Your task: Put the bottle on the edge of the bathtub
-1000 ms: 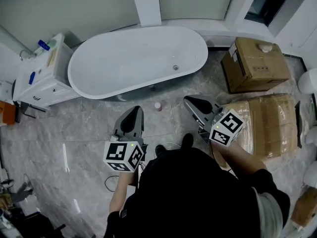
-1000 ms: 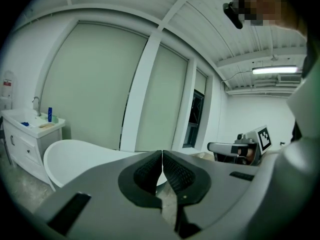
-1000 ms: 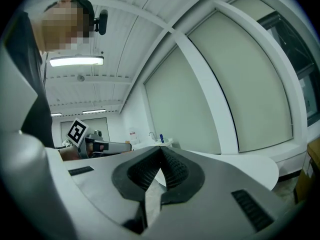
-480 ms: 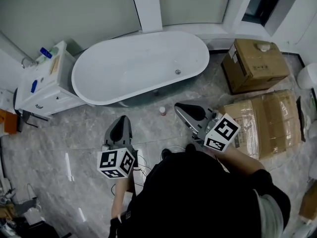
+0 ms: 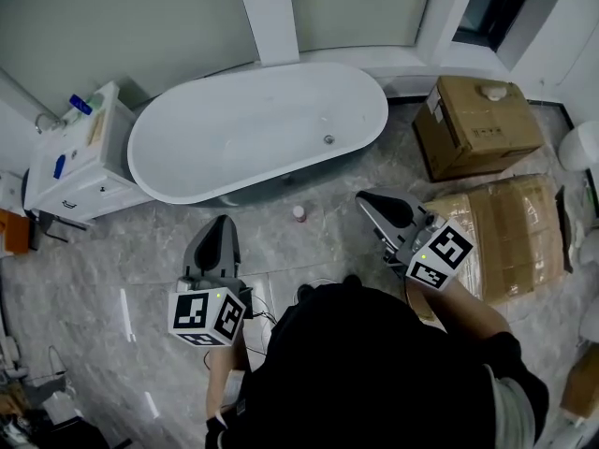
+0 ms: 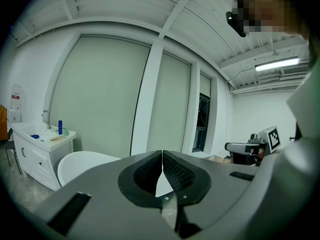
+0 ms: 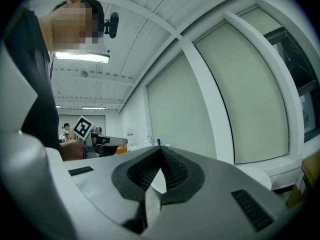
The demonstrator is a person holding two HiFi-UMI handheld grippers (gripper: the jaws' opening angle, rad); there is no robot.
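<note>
The left gripper [image 5: 223, 221] and right gripper [image 5: 365, 200] have shifted, jaws together, empty; bottle [image 5: 299, 213] still on floor [image 5: 112, 251] beside tub [image 5: 140, 171].

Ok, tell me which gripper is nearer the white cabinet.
Left. In the head view the left gripper is over the floor below-right of the cabinet. The right gripper is much farther right, past the bottle, beside the boxes.

Grey marble floor [image 5: 112, 260], white vanity [image 5: 75, 171], cardboard boxes [image 5: 482, 124], shaded windows [image 5: 140, 17]
</note>
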